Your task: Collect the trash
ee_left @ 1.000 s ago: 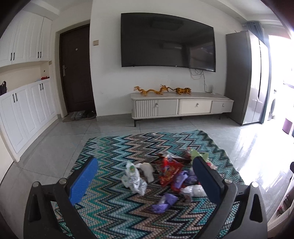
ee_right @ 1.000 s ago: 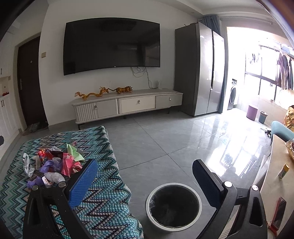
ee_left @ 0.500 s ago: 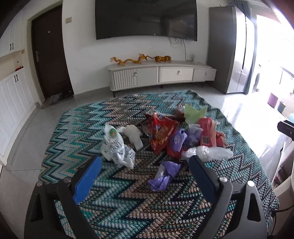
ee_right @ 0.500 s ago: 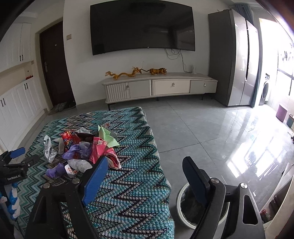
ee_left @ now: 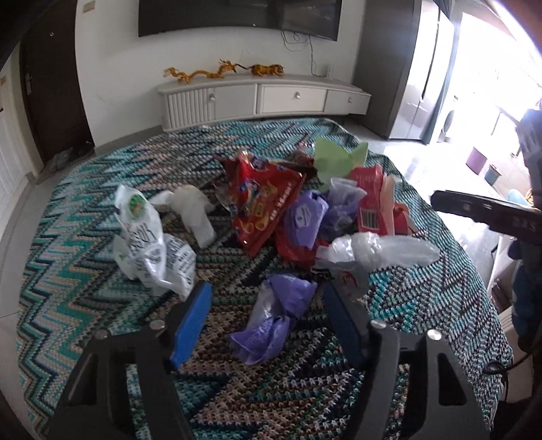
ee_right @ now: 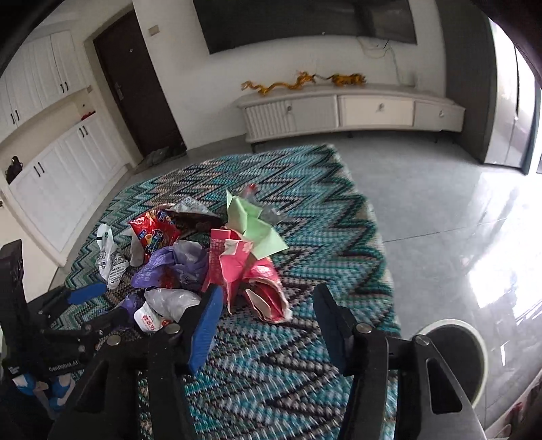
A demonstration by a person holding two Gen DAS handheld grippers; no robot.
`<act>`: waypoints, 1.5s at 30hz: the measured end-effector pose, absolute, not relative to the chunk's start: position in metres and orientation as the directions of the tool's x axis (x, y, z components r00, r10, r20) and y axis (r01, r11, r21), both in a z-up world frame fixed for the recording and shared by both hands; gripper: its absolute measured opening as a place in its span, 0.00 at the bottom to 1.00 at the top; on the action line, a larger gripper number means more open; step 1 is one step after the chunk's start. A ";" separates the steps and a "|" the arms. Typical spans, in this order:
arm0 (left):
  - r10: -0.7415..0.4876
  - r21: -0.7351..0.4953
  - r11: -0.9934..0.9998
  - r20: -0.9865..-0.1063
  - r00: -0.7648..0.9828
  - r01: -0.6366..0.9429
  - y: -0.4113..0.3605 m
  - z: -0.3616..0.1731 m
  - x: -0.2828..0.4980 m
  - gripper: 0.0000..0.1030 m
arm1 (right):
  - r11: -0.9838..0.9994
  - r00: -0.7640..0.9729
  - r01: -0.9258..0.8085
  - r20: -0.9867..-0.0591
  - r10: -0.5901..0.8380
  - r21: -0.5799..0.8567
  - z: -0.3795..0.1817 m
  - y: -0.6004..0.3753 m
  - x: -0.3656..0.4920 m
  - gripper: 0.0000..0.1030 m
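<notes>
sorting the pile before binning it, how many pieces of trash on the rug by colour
purple: 3 (wrapper, pack, bag)
red or pink: 2 (snack bag, carton)
white or clear: 3 (printed bag, tissue, clear bag)
green: 1 (paper)
total: 9 that I can separate

Living room: wall TV [ee_left: 237, 15], sideboard [ee_left: 264, 100].

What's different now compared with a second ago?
Both grippers dipped toward the trash pile, jaws closing. The left gripper now frames the purple wrapper; the right gripper swung from the bin to the pink carton. Nothing is gripped; the trash hasn't moved.
</notes>
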State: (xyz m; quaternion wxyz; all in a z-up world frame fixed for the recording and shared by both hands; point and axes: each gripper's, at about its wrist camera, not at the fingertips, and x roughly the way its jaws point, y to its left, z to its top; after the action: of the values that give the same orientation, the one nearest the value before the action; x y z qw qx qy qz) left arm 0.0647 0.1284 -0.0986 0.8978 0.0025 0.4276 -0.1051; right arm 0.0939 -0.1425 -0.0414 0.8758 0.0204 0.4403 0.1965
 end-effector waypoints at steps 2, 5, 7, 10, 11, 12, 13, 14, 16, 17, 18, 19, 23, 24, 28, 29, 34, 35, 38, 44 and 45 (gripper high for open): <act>-0.203 -0.101 0.974 -0.780 0.592 0.202 0.127 -0.105 0.069 0.55 | 0.913 0.507 -0.343 -0.775 0.377 0.220 -0.051 -0.136 0.104 0.46; -0.223 -0.122 0.970 -0.792 0.568 0.209 0.126 -0.113 0.071 0.42 | 0.907 0.469 -0.356 -0.796 0.382 0.226 -0.066 -0.128 0.115 0.44; -0.237 -0.137 0.967 -0.798 0.554 0.216 0.125 -0.118 0.072 0.31 | 0.908 0.452 -0.356 -0.811 0.372 0.218 -0.076 -0.126 0.121 0.41; -0.234 -0.132 0.967 -0.796 0.559 0.218 0.121 -0.120 0.069 0.30 | 0.906 0.428 -0.350 -0.820 0.381 0.238 -0.086 -0.130 0.124 0.30; -0.236 -0.132 0.967 -0.792 0.564 0.220 0.120 -0.118 0.067 0.29 | 0.904 0.430 -0.352 -0.817 0.385 0.241 -0.087 -0.130 0.124 0.29; -0.238 -0.133 0.966 -0.789 0.567 0.220 0.120 -0.116 0.065 0.29 | 0.902 0.431 -0.354 -0.813 0.391 0.246 -0.088 -0.131 0.122 0.29; -0.238 -0.135 0.967 -0.784 0.573 0.218 0.120 -0.114 0.062 0.29 | 0.901 0.434 -0.355 -0.810 0.394 0.248 -0.087 -0.132 0.120 0.28; -0.237 -0.134 0.967 -0.780 0.579 0.215 0.120 -0.111 0.058 0.29 | 0.901 0.438 -0.357 -0.807 0.396 0.248 -0.085 -0.134 0.117 0.28; -0.233 -0.132 0.969 -0.773 0.590 0.210 0.121 -0.106 0.052 0.29 | 0.901 0.446 -0.356 -0.801 0.398 0.249 -0.082 -0.137 0.111 0.27; -0.233 -0.132 0.969 -0.769 0.595 0.209 0.122 -0.103 0.049 0.29 | 0.902 0.452 -0.353 -0.798 0.398 0.249 -0.079 -0.139 0.107 0.27; -0.230 -0.129 0.970 -0.761 0.606 0.206 0.121 -0.098 0.042 0.29 | 0.903 0.459 -0.351 -0.795 0.397 0.248 -0.076 -0.140 0.103 0.27; -0.227 -0.126 0.971 -0.756 0.614 0.203 0.122 -0.095 0.038 0.29 | 0.905 0.469 -0.348 -0.791 0.393 0.243 -0.073 -0.143 0.096 0.27; -0.219 -0.121 0.974 -0.734 0.643 0.193 0.124 -0.081 0.018 0.29 | 0.907 0.502 -0.361 -0.775 0.385 0.217 -0.057 -0.146 0.070 0.27; -0.220 -0.121 0.974 -0.728 0.650 0.193 0.123 -0.078 0.013 0.29 | 0.905 0.510 -0.370 -0.769 0.385 0.209 -0.053 -0.146 0.063 0.27; -0.225 -0.116 0.972 -0.706 0.671 0.204 0.121 -0.061 -0.002 0.29 | 0.899 0.525 -0.381 -0.749 0.404 0.217 -0.041 -0.153 0.039 0.27; -0.225 -0.114 0.972 -0.702 0.676 0.206 0.120 -0.058 -0.006 0.29 | 0.897 0.526 -0.380 -0.745 0.411 0.227 -0.038 -0.155 0.034 0.27; -0.222 -0.105 0.973 -0.684 0.694 0.207 0.115 -0.044 -0.022 0.29 | 0.890 0.491 -0.379 -0.760 0.425 0.253 -0.043 -0.164 0.012 0.27; -0.220 -0.103 0.973 -0.682 0.697 0.206 0.116 -0.043 -0.027 0.29 | 0.892 0.480 -0.373 -0.769 0.422 0.256 -0.046 -0.166 0.008 0.27; -0.214 -0.098 0.974 -0.681 0.701 0.202 0.114 -0.042 -0.032 0.29 | 0.904 0.459 -0.342 -0.793 0.400 0.257 -0.058 -0.176 -0.003 0.28; -0.196 -0.091 0.979 -0.679 0.708 0.184 0.117 -0.039 -0.040 0.29 | 0.931 0.456 -0.275 -0.820 0.345 0.239 -0.075 -0.198 -0.007 0.36; -0.193 -0.089 0.979 -0.679 0.708 0.181 0.118 -0.039 -0.040 0.29 | 0.933 0.458 -0.270 -0.820 0.343 0.240 -0.076 -0.201 -0.007 0.36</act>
State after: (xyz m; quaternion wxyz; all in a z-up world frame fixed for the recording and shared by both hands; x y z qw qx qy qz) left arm -0.0401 0.1175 -0.0394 0.9242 -0.0079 0.3682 -0.1013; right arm -0.0071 -0.2009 -0.0755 0.8531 0.0376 0.4884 0.1797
